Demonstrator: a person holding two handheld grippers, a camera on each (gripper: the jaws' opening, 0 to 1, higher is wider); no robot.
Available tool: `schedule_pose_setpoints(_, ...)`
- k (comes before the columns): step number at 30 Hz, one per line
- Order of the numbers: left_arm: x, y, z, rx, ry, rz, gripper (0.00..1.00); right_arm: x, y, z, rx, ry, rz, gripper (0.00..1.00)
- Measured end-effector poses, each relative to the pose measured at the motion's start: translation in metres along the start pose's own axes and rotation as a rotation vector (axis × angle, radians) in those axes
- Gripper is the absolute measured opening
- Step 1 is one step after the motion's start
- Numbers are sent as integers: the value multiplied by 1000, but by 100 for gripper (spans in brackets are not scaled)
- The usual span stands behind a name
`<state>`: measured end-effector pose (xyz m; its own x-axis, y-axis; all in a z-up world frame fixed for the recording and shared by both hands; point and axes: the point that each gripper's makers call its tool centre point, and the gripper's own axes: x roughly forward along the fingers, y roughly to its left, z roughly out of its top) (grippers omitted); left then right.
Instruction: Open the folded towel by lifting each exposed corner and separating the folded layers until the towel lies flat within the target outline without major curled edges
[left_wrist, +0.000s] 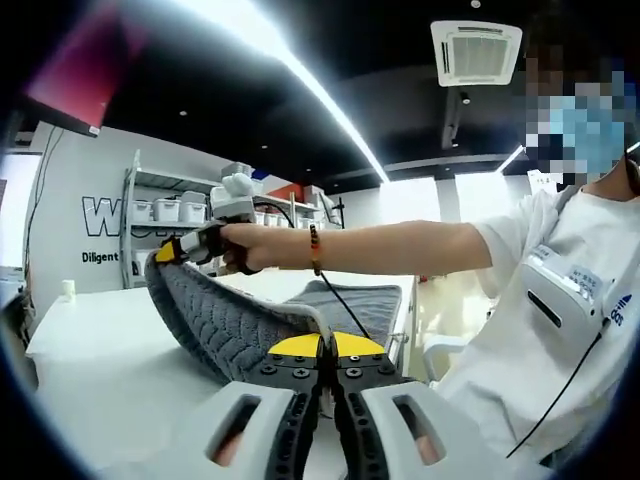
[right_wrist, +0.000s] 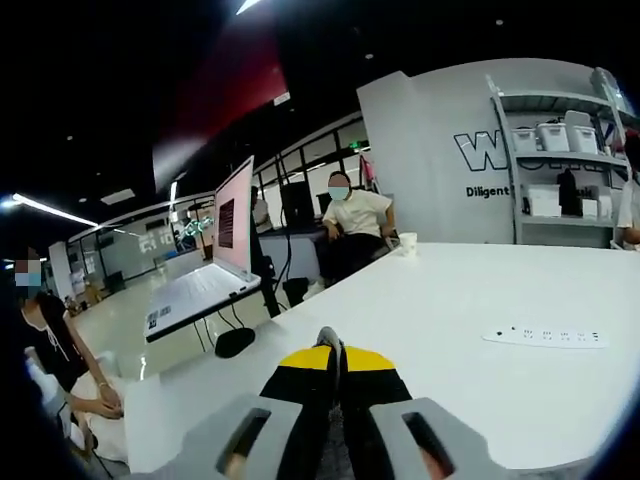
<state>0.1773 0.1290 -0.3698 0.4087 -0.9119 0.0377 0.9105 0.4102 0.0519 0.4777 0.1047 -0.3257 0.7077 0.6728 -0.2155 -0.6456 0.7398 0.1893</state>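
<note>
I had both hand-held grippers clamped on the grey towel (left_wrist: 235, 325), lifted over the table (left_wrist: 90, 370); left view caught the right hand-held gripper (left_wrist: 170, 250), right view a power strip (right_wrist: 545, 337).

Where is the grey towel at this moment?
In the left gripper view, the grey towel is lifted above the white table, stretched between the left gripper at lower centre and the right gripper at upper left.

Your left claw (left_wrist: 322, 352) grips the grey towel (left_wrist: 225, 320), jaws closed. Your right claw (left_wrist: 172, 250) lifts its far edge above the white worktop (left_wrist: 100, 350).
</note>
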Motion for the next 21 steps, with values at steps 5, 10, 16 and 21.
schedule_pose_setpoints(5,-1,-1,-5,8,21,-12,1,6,3,-5,32,15,2,0)
schedule_pose_setpoints(10,-1,-2,-8,9,32,-22,1,13,5,-9,85,21,6,0)
schedule_pose_setpoints(16,-1,-2,-9,6,34,-30,1,15,8,-14,187,17,24,0)
schedule_pose_setpoints(21,-2,-2,-10,11,37,-35,1,20,6,-13,203,15,28,0)
